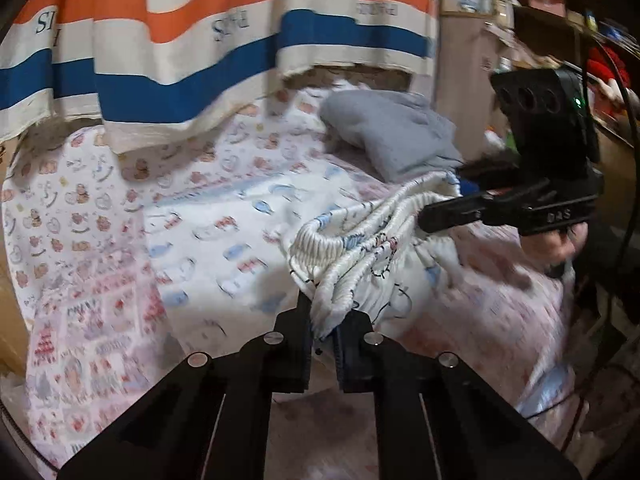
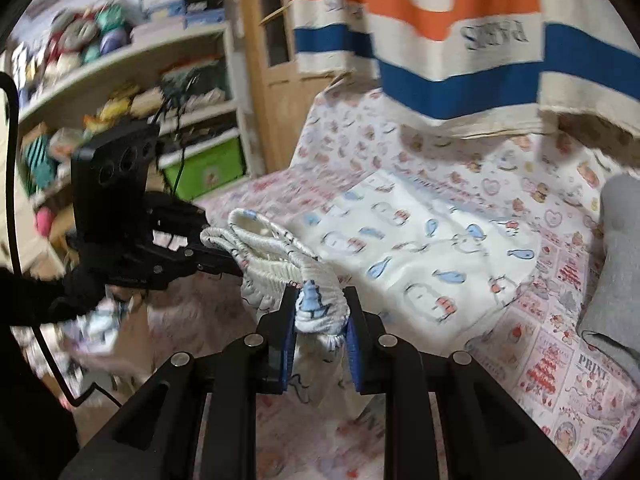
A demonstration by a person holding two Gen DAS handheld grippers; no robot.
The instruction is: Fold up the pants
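So the left gripper (image 1: 323, 322) is clamped on the bunched elastic waistband of the white printed pants (image 1: 360, 248), lifted off the cartoon-print bedsheet (image 1: 100, 216). Over on the right the right gripper (image 1: 430, 214) pinches the same waistband. A gray folded garment (image 1: 396, 136) sits behind, striped curtain (image 1: 192, 40) hanging above. Pretty blurry.

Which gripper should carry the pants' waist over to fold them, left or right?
Probably either: both already pinch the waistband. The left hand-held gripper grips one end, the right hand-held gripper the other. I'd lean right, since the pants' legs spread beyond it.
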